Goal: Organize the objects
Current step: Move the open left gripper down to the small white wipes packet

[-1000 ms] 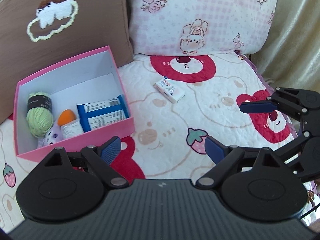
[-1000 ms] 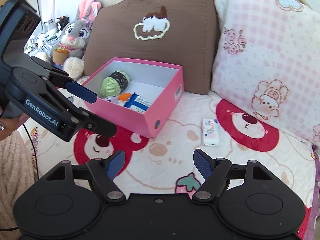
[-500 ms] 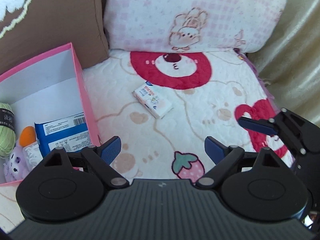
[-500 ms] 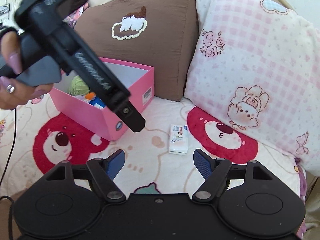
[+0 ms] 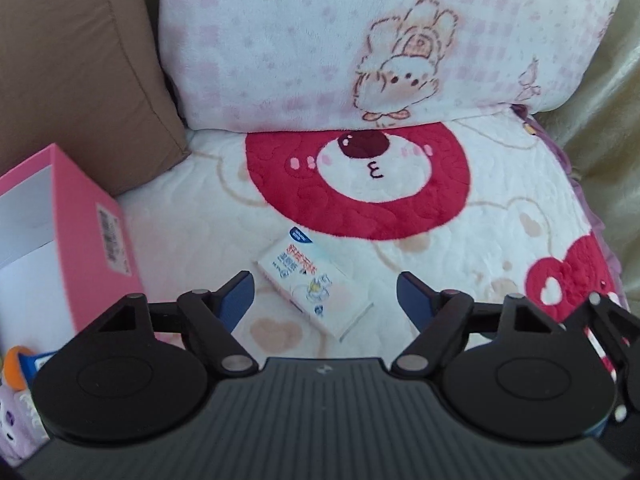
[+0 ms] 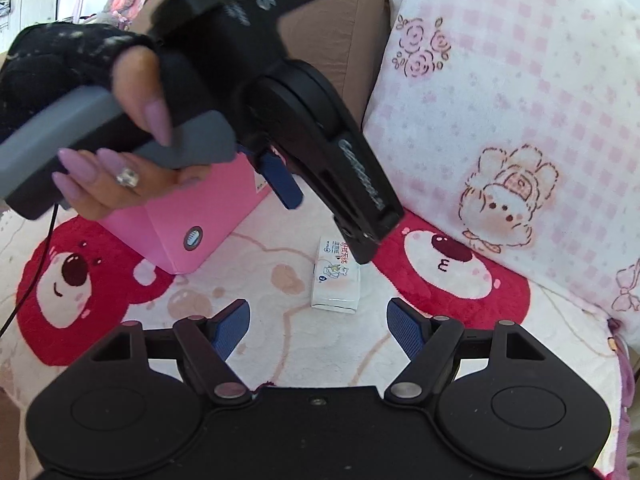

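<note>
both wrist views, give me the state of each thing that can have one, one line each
left gripper: open, jaws have just been closing, small white packet between them but pads not touching it
right gripper: open, empty
small white packet: flat on the quilt, outside the box
pink box: open-topped, on the quilt, items inside

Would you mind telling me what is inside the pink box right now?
In the left wrist view, the pink box shows a white inner wall, an orange-capped item and a purple-and-white toy. The gripper body covers the rest.
</note>
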The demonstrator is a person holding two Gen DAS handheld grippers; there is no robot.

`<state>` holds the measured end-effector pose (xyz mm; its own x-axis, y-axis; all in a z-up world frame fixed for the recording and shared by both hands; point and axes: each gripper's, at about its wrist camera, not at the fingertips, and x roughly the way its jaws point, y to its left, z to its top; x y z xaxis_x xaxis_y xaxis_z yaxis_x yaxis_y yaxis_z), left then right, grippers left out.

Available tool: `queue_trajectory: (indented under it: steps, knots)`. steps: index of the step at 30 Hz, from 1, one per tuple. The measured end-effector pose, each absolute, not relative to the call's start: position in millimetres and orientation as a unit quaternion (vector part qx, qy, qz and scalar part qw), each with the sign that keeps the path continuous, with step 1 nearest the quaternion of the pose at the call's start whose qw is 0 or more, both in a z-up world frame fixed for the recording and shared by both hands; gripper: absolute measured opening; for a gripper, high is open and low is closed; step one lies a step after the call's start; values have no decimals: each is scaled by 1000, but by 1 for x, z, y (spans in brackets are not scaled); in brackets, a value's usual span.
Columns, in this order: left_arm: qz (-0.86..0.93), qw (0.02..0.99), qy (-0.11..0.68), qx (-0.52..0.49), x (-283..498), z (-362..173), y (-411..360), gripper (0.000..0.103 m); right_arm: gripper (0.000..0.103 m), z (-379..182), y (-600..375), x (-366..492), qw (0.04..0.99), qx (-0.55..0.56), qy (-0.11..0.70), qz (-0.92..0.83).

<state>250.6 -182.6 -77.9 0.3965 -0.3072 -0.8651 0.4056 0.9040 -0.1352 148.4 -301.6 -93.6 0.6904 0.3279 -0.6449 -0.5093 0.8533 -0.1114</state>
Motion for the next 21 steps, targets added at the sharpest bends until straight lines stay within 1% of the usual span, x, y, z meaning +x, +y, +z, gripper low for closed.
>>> queue_trajectory:
  steps: [5,12,13,14,17,21]
  knots:
    - [-193,831,518,57,273,-102,-192,70,79,-110,-300,168,909,-128,328,223]
    - [-186,837,511,52,282,-118,-195,67,78,-134,-293,191,906,-125,343,216]
    - [-187,839,508,46,281,-119,-193,64,78,-137,-292,193,905,-128,342,216]
    - [-187,840,507,43,280,-119,-190,57,77,-140,-291,193,905,-135,340,215]
    - [-194,839,508,39,274,-119,-186,53,76,-149,-293,195,906,-139,344,204]
    - [-206,822,529,27,267,-119,-186,50,73,-152,-302,193,906,-122,354,198]
